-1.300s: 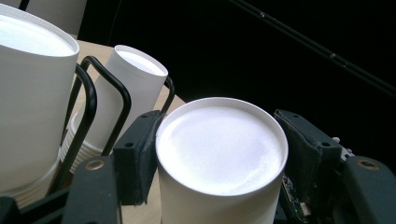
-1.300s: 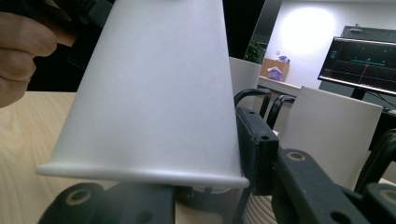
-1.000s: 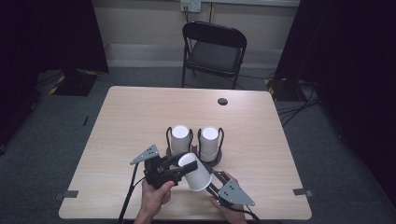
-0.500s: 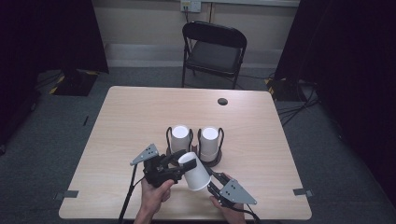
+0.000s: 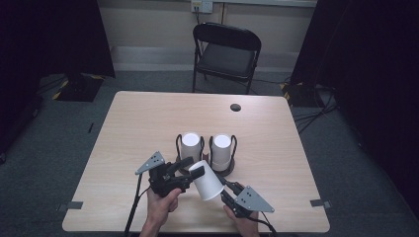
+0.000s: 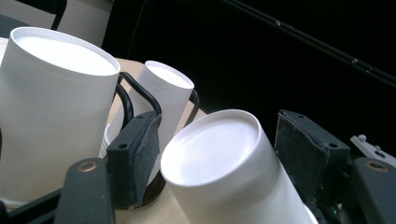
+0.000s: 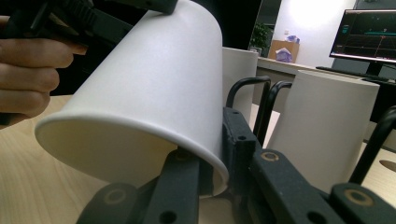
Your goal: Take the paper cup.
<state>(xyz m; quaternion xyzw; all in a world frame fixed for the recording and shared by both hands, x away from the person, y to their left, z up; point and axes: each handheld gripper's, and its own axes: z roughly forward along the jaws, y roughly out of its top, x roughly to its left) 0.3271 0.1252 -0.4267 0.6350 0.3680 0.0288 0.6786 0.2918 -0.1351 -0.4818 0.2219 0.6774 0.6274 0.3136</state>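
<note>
The right gripper (image 5: 223, 186) has its fingers clamped on the rim of a tilted paper cup (image 5: 207, 178); the left gripper (image 5: 190, 168) has just been opening, fingers apart around the cup's base.

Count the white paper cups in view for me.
3. Two stand upside down in black wire holders mid-table, left cup and right cup. The third cup is tilted in the air, its rim pinched by the right gripper.

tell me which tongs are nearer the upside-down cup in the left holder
Left. The left tongs sit just in front of that cup; the right tongs are farther back, clamping the tilted cup's rim.
</note>
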